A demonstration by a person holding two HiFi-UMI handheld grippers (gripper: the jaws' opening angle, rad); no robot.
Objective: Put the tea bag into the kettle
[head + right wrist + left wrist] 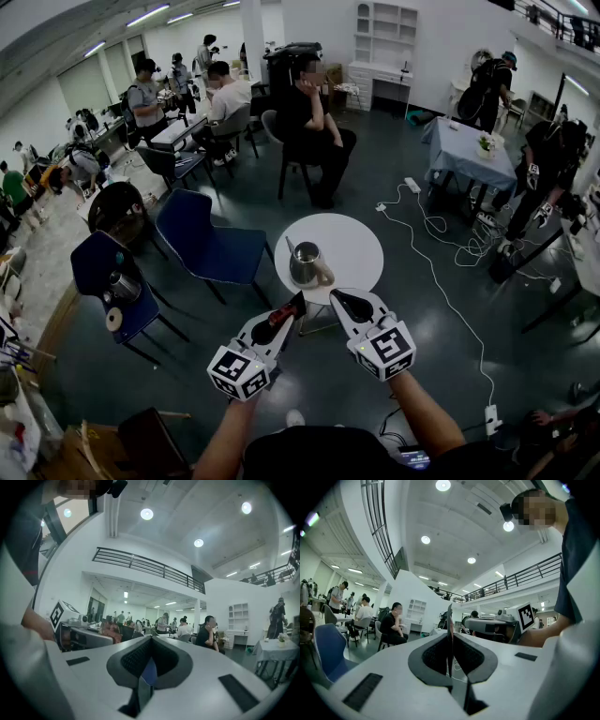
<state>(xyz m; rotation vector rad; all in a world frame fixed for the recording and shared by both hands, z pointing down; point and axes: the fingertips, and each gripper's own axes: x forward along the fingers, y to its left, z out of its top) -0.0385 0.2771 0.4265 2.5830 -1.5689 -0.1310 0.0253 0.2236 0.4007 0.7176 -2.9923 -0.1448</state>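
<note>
Large white-walled hall with a dark grey-green floor and railed upper galleries (several people sit or stand at the far tables). A seated person in black faces the foreground. A dark blue upholstered chair stands left of centre, and a second blue chair is further left. A long white cable trails across the floor on the right.

Centre: a small round white table bears a polished metal kettle, which stands upright on the table's left half.

Foreground: two hand-held grippers, each carrying a marker cube, are held side by side just in front of the table's near edge.

The left gripper has its jaws pressed onto a thin flat red tea bag sachet. The sachet is seen edge-on as a narrow upright blade in the left gripper view. It is held in the air, near the kettle but apart from it, not over the opening.

The right gripper has its jaws brought together at the tips. A bluish sliver shows in the slot behind them, and what it is cannot be told.
</note>
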